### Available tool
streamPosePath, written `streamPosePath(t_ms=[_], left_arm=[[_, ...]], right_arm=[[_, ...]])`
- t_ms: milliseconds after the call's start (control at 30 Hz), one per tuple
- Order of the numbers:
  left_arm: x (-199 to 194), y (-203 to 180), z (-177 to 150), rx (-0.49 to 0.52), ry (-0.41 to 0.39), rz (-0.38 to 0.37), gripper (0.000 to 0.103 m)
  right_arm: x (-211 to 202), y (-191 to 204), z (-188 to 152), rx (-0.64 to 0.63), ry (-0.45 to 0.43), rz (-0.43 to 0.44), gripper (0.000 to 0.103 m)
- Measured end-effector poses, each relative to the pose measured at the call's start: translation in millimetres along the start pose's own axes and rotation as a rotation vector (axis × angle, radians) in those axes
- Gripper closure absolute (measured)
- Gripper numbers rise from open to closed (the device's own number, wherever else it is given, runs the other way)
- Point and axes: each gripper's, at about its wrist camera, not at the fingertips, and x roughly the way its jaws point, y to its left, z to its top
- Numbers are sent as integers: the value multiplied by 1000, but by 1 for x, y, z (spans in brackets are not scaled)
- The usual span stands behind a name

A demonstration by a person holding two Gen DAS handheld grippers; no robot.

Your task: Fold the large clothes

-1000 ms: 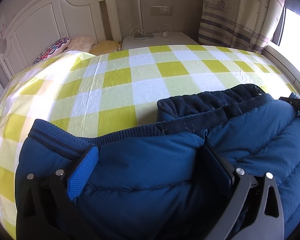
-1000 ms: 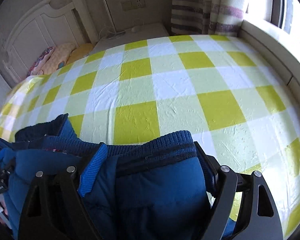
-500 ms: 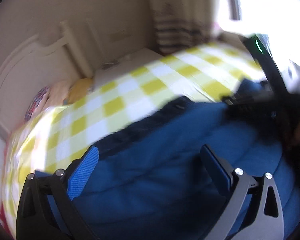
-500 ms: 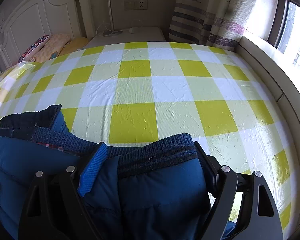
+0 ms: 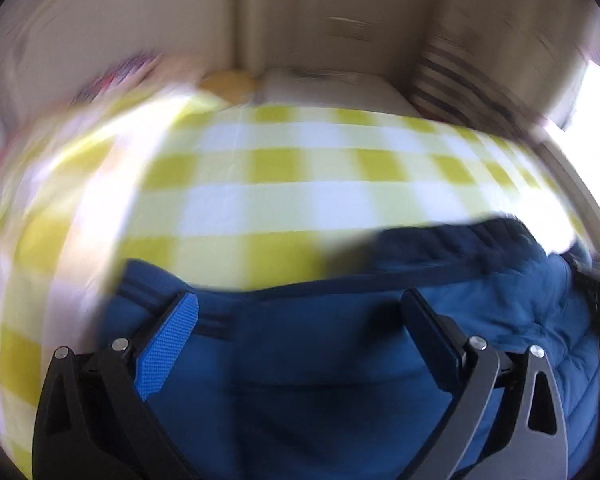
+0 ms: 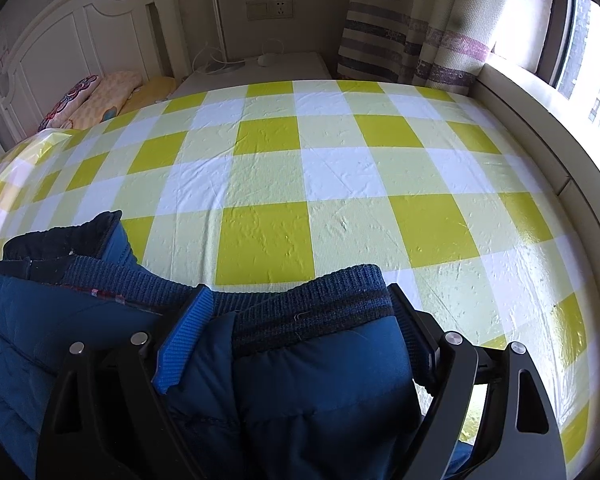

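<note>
While the blue padded jacket lies bunched at the near edge of the bed, on the yellow-and-white checked sheet, the entry reads as follows.

Item: one large jacket, quilted, with a ribbed knit band along its far edge and a darker lining showing at the left.

Right gripper: jaws spread wide, one on each side of a thick fold of the ribbed band; the pads seem to touch the cloth, but whether they press it cannot be told.

Left gripper: jaws wide apart over the jacket's left part near its band; this view is smeared, and a grip cannot be confirmed.

Surroundings: headboard and pillows far left, bedside table at the far end, curtain and window to the right.

Handling advice, as judgement: padding is bulky and springy, so each gripper should take the band deep between its pads. Both should lift level and together, carry the fold over in one sweep, then press it flat so it does not spring back.
</note>
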Motion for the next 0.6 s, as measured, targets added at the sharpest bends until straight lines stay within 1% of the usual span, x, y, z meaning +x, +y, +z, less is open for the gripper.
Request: streamPosePath(t_ms=[33, 67, 100, 200, 267, 300, 333, 367, 400, 433, 467, 500, 600], left_arm=[[1, 23, -2, -84, 9, -88, 7], [0, 32, -4, -110, 4, -114, 9], [0, 37, -8, -119, -5, -134, 10], [-2, 39, -11, -126, -35, -148, 10], [-1, 47, -10, -161, -46, -187, 10], [0, 53, -10, -192, -55, -219, 10], [1, 58, -10, -219, -65, -240, 10], [2, 59, -11, -231, -70, -233, 12], [1, 60, -11, -232, -71, -213, 19], [2, 59, -12, -226, -70, -167, 22], [2, 57, -12, -219, -67, -139, 26], [2, 56, -11, -211, -64, -123, 26], [4, 54, -11, -193, -53, -95, 26]], right_arm=[[0, 0, 0, 0, 0, 0, 22], [0, 0, 0, 0, 0, -1, 22], [1, 0, 0, 3, 1, 1, 22], [1, -1, -1, 10, 2, 1, 19], [1, -2, -1, 16, 4, 5, 17], [1, -2, -1, 19, 4, 5, 14], [1, -3, -1, 21, 4, 4, 13], [1, -3, -1, 22, 4, 2, 13], [1, -2, -1, 21, 2, -3, 13], [0, -1, -1, 20, 0, -10, 13], [-2, 1, -1, 13, -8, -28, 13], [-5, 3, -1, 4, -17, -44, 13], [-25, 16, 1, -46, -85, -138, 13]])
